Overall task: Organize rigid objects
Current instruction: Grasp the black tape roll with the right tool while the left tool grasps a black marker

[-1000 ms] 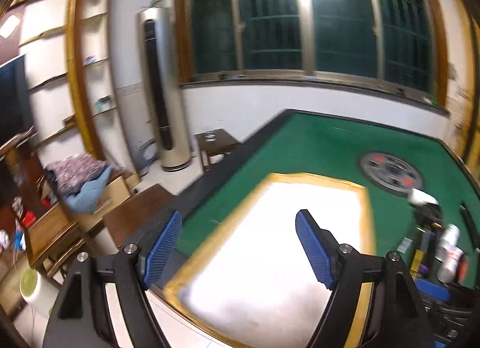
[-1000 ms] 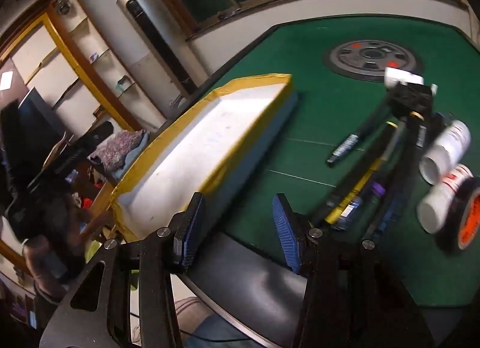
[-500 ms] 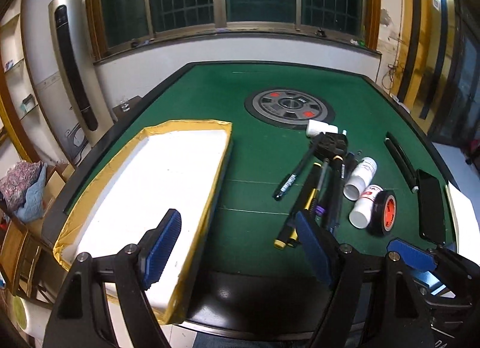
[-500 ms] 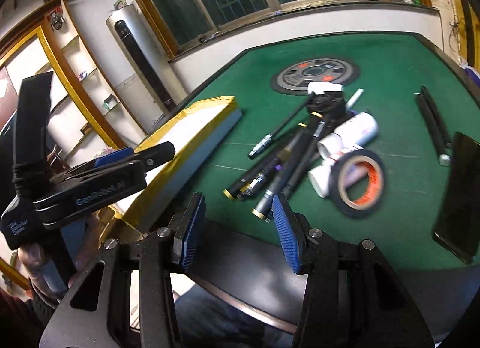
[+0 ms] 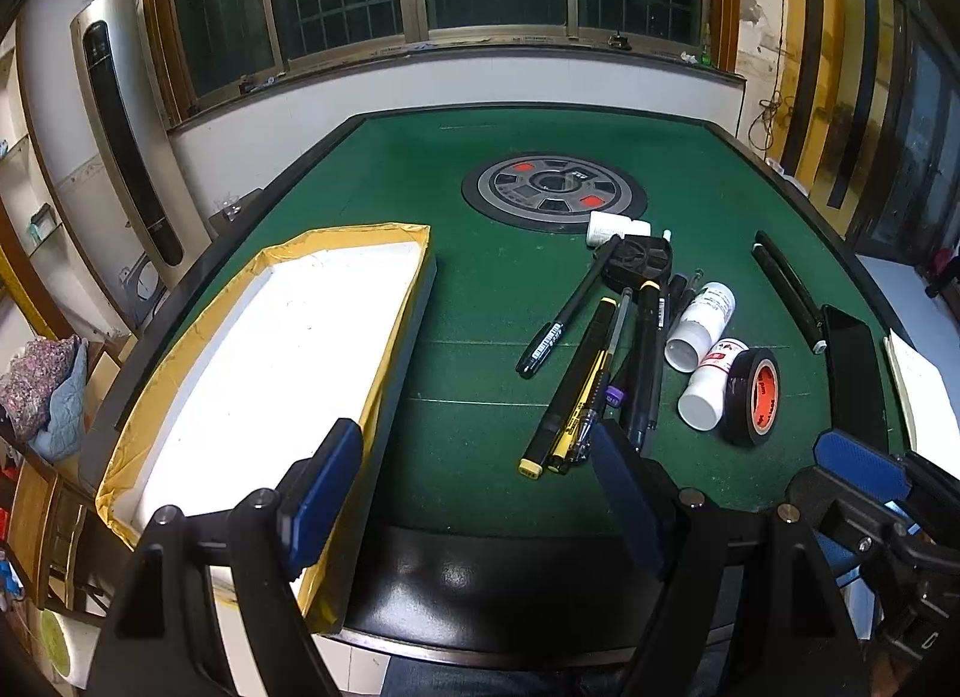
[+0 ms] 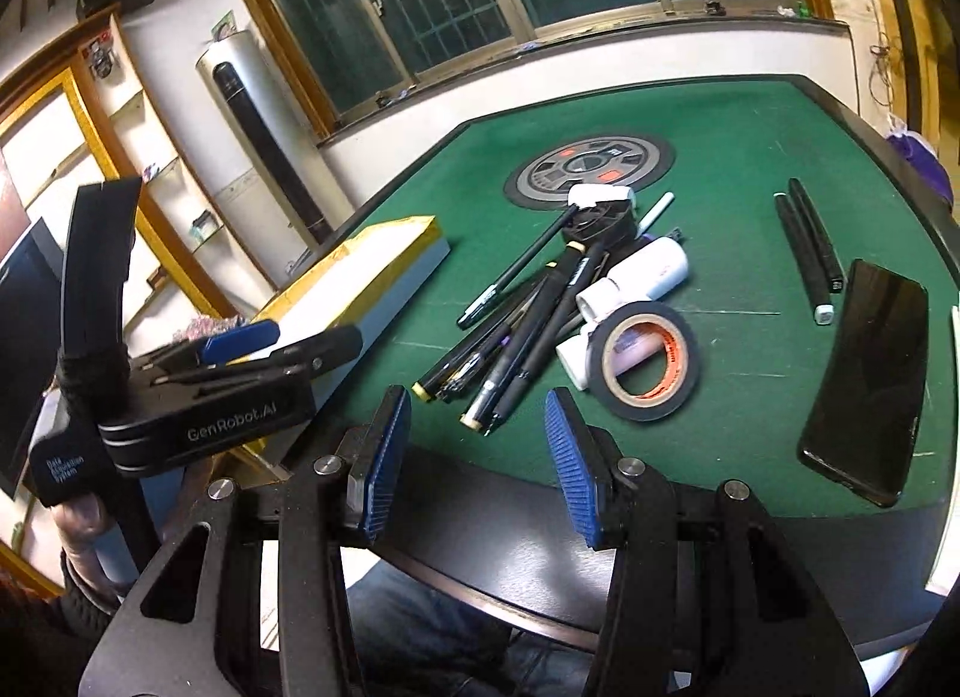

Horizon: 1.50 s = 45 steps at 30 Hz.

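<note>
A pile of black pens and markers (image 5: 594, 373) lies on the green table, with two white bottles (image 5: 702, 316) and a black tape roll (image 5: 753, 397) at its right. My left gripper (image 5: 474, 457) hovers open over the near table edge, short of the pile, nothing between its fingers. A white tray with a yellow-taped rim (image 5: 384, 337) lies to its left. My right gripper (image 6: 477, 415) is open and empty too, just short of the pens (image 6: 522, 337) and the tape roll (image 6: 606, 394). The left gripper's body (image 6: 240, 349) shows beside the tray (image 6: 384, 265).
A black phone (image 6: 864, 373) lies at the right near the table edge, with two long black markers (image 6: 807, 241) behind it. A round grey panel (image 5: 555, 193) sits in the table's middle. A black padded rim (image 5: 480, 577) runs along the near edge. Windows and shelves stand beyond.
The left wrist view swung right and down from the room and tray onto the pile of pens. The right gripper moved right, bringing the tape roll and phone into view. Both stayed open.
</note>
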{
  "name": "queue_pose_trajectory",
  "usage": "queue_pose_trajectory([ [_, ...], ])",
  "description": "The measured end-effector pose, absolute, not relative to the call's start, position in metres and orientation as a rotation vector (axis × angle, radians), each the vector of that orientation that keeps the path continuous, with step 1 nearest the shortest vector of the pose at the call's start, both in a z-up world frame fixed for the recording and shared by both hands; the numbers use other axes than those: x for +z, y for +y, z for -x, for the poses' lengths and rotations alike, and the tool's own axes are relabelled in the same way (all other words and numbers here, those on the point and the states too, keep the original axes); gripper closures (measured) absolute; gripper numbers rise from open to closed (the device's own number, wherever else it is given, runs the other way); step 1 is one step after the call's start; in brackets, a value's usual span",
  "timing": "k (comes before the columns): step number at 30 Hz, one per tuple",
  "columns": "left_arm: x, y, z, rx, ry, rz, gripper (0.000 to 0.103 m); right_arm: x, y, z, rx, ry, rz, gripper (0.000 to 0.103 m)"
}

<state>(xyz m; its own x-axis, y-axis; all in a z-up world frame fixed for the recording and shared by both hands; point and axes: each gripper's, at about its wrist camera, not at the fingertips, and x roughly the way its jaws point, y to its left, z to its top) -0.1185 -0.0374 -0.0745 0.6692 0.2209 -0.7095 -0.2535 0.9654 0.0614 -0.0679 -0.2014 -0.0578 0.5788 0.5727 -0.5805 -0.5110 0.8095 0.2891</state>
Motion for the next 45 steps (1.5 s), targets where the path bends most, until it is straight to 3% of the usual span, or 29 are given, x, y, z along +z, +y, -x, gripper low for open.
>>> queue_pose_trajectory([
  [25, -0.092, -0.043, 0.093, 0.027, 0.895, 0.064, 0.026, -0.077, -0.253, 0.014, 0.493, 0.832, -0.099, 0.056],
  [32, -0.101, -0.054, 0.071, -0.022, 0.954, 0.071, 0.045, -0.095, -0.267, -0.017, 0.433, 0.924, -0.118, 0.056],
  [37, -0.11, -0.053, 0.059, -0.049, 0.982, 0.086, 0.053, -0.102, -0.266, -0.024, 0.478, 0.929, -0.154, 0.056],
  [39, -0.115, -0.053, 0.053, -0.063, 0.997, 0.094, 0.055, -0.103, -0.26, -0.023, 0.485, 0.931, -0.149, 0.059],
  [43, -0.127, -0.05, 0.043, -0.048, 1.038, 0.106, 0.065, -0.11, -0.254, -0.02, 0.486, 0.957, -0.149, 0.078],
  [45, -0.129, -0.047, 0.041, -0.053, 1.039, 0.117, 0.069, -0.111, -0.255, -0.018, 0.481, 0.955, -0.16, 0.081],
])
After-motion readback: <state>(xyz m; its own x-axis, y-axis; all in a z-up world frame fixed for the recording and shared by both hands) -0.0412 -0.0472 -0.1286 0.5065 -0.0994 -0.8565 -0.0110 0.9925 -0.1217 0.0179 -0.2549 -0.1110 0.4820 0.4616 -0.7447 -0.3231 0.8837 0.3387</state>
